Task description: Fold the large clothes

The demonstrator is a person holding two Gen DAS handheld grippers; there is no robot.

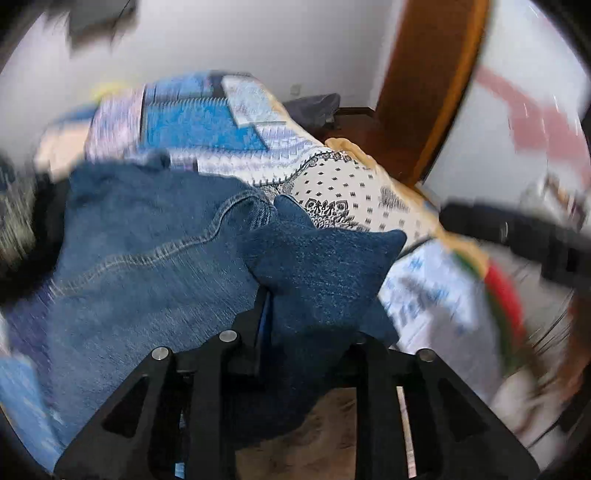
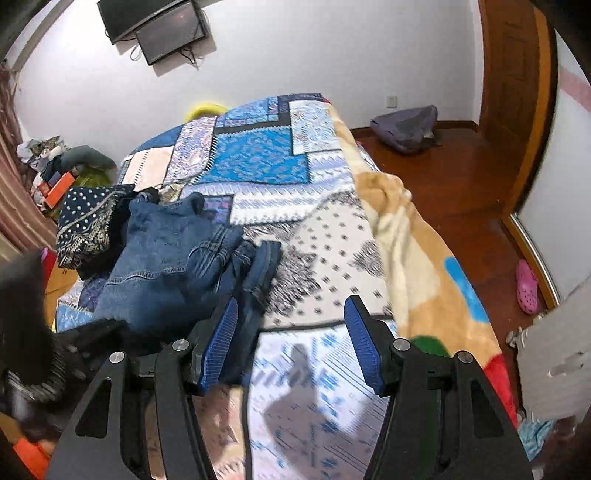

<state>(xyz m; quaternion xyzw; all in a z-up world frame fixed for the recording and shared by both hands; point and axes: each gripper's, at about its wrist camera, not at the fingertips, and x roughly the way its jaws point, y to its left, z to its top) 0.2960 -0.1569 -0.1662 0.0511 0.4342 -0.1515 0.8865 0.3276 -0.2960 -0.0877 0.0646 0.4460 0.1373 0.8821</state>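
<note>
Denim from the jeans (image 1: 317,266) sits bunched between the left gripper (image 1: 306,314) fingers, grip unclear. Right gripper (image 2: 291,343) is spread and empty. Jeans lie crumpled on the quilt (image 2: 258,162), long axis running from the camera toward the far left.

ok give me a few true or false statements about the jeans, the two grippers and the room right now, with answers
1. The jeans lie on a patterned quilt. True.
2. The right gripper has denim between its fingers. False: its jaws stand open and empty above the quilt.
3. A fold of denim sits in the left gripper. True.
4. A pink shoe is on the wooden floor. True.
5. The screen stands on the bed. False: it is mounted on the white wall.
6. The jeans are red. False: they are blue.
</note>
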